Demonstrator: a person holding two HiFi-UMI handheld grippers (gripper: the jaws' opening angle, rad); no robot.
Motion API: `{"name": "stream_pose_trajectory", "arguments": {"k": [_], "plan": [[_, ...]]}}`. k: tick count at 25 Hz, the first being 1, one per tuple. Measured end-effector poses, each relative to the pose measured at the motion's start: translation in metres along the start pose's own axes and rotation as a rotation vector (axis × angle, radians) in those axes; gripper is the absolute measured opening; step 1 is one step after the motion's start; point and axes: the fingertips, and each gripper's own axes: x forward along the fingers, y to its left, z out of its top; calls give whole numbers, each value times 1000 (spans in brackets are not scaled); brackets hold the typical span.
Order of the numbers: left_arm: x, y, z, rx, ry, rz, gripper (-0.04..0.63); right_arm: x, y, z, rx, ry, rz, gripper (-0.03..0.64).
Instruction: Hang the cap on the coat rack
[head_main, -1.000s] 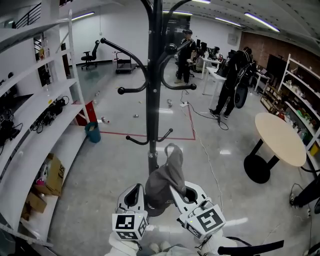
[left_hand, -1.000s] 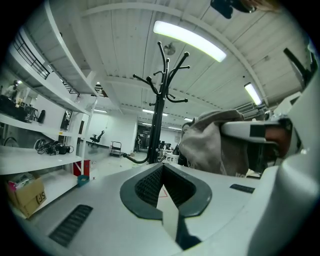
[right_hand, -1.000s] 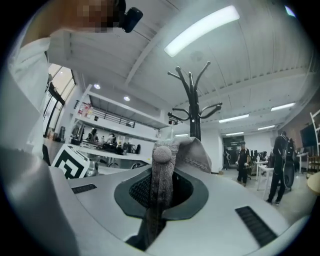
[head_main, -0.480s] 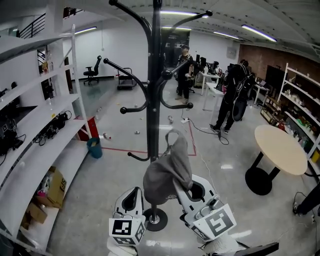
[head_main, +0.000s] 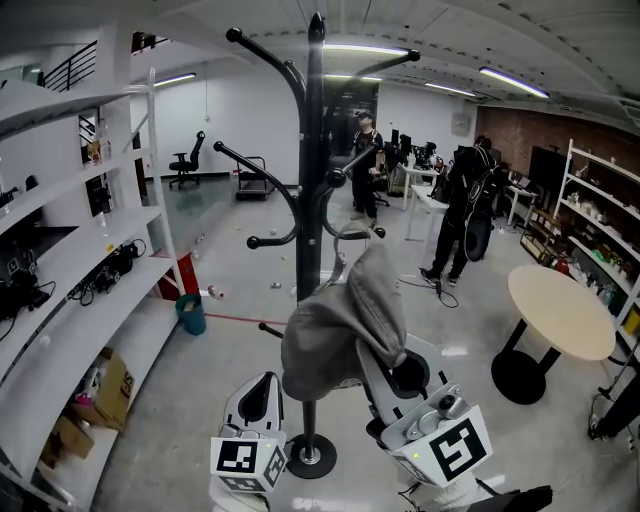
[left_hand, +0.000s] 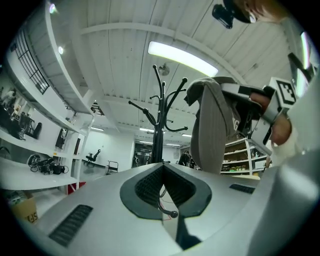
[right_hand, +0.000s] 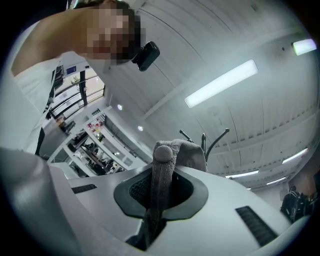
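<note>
A grey cap (head_main: 345, 318) hangs limp in front of the black coat rack (head_main: 313, 150), whose pole runs from 12 o'clock down to 6 o'clock in the head view. The cap sits just below centre, held up by the right gripper (head_main: 388, 358) at 5 o'clock. The left gripper (head_main: 263, 392) is lower, at 7 o'clock, apart from the cap. In the right gripper view the jaws are clenched on a fold of the cap's cloth, with a round knob, likely the top button, above them. In the left gripper view the jaws are pressed together with nothing between them. The cap looks light and soft: it droops and folds, so it probably will not stay open for a hook. What seems to be a thin strap loop (head_main: 343, 238) stands up at its top, just beside the pole. That loop, or the stiffer brim, is probably the better place to hold and steer it
</note>
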Motion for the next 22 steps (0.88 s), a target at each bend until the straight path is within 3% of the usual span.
{"name": "stream_pose_trajectory", "arguments": {"k": [7, 22], "plan": [[2, 1, 28, 4, -50, -9, 3, 9, -3, 24, -30, -69, 1, 23], [5, 9, 45, 27, -43, 8, 3, 31, -14, 54, -89, -179, 19, 23]]}}
